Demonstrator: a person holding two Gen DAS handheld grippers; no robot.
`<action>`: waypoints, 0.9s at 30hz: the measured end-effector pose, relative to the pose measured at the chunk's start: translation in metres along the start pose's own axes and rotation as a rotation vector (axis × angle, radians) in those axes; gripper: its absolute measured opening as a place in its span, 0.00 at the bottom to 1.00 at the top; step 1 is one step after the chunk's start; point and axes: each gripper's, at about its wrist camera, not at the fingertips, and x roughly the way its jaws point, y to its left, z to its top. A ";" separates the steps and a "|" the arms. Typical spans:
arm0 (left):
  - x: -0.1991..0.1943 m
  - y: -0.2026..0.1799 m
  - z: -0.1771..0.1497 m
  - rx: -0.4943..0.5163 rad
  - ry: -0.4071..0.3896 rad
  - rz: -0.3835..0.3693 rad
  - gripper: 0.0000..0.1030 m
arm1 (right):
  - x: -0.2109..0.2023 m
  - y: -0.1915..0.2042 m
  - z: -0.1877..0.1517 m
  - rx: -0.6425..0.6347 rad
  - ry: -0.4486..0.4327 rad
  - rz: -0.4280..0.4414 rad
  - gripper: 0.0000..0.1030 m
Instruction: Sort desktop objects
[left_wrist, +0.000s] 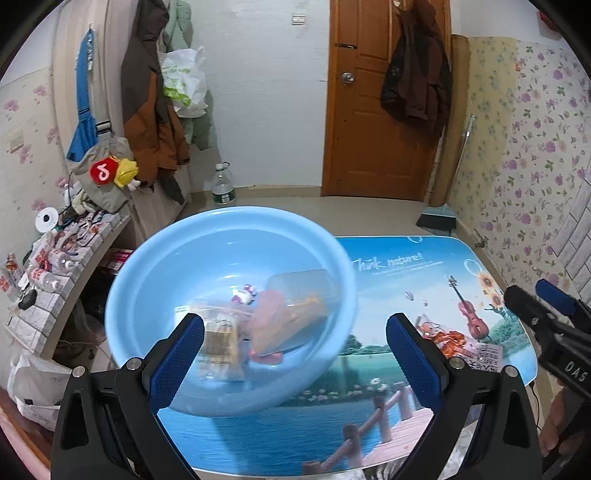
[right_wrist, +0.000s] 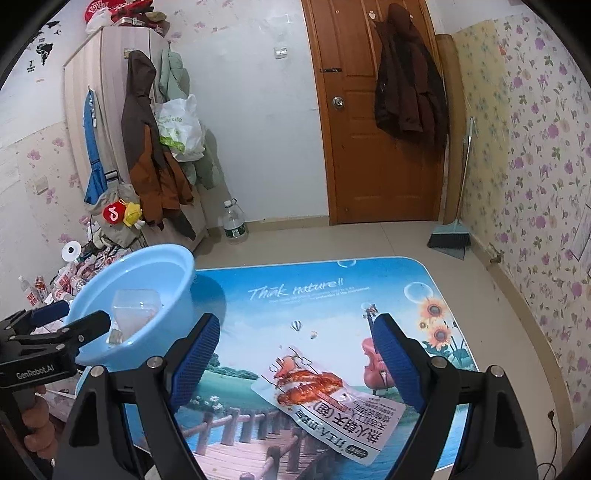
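On the desk (right_wrist: 332, 273), with its printed landscape top, a snack packet (right_wrist: 328, 398) showing red food lies flat between the spread fingers of the right tongs (right_wrist: 295, 358), nearer the right-hand pad and untouched by either. The left tongs (left_wrist: 295, 354) are also spread wide, and the pale blue basin (left_wrist: 159, 266) fills the space before them, its near wall between the two blue pads without clear contact. The basin sits at the desk's left end and holds several blurred packets and a small toy figure (left_wrist: 245, 293).
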 end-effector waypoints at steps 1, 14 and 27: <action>0.000 -0.004 0.000 0.004 0.001 -0.006 0.97 | 0.000 -0.003 -0.001 0.003 0.004 -0.004 0.84; -0.034 -0.054 0.005 0.066 -0.052 -0.052 0.97 | -0.053 -0.042 -0.002 0.040 -0.061 -0.048 0.84; -0.084 -0.082 0.005 0.121 -0.126 -0.078 0.97 | -0.120 -0.063 0.002 0.071 -0.141 -0.064 0.84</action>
